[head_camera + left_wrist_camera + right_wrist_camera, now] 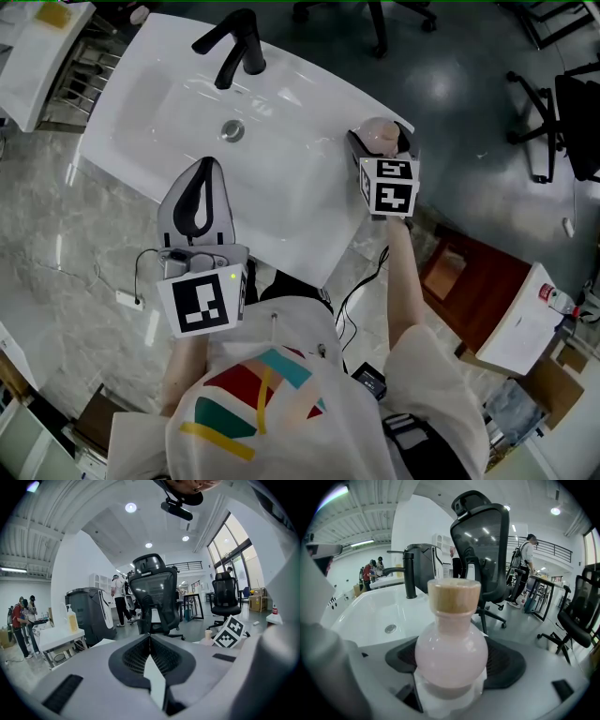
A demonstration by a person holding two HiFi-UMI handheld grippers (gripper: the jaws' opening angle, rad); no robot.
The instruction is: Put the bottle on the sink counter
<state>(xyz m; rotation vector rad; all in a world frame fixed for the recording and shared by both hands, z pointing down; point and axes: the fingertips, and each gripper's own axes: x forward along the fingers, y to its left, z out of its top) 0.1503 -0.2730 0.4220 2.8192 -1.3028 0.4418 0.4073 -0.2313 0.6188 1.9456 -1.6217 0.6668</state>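
The bottle (pixel 451 649) is a round pale pink flask with a wooden cap (pixel 454 596). My right gripper (pixel 451 677) is shut on its belly and holds it upright. In the head view the bottle (pixel 379 135) and right gripper (pixel 380 148) are over the right corner of the white sink counter (pixel 309 112); I cannot tell whether the bottle touches it. My left gripper (pixel 207 169) is shut on nothing over the sink's front edge. In the left gripper view the jaws of the left gripper (pixel 150 637) meet, and the bottle (pixel 208 635) shows small at the right.
A black faucet (pixel 234 45) stands at the basin's back, with the drain (pixel 232 130) below it. Black office chairs (pixel 485 550) stand beyond the sink. A soap bottle (pixel 71 619) sits on a side table. A wooden stand (pixel 469 281) and boxes lie right.
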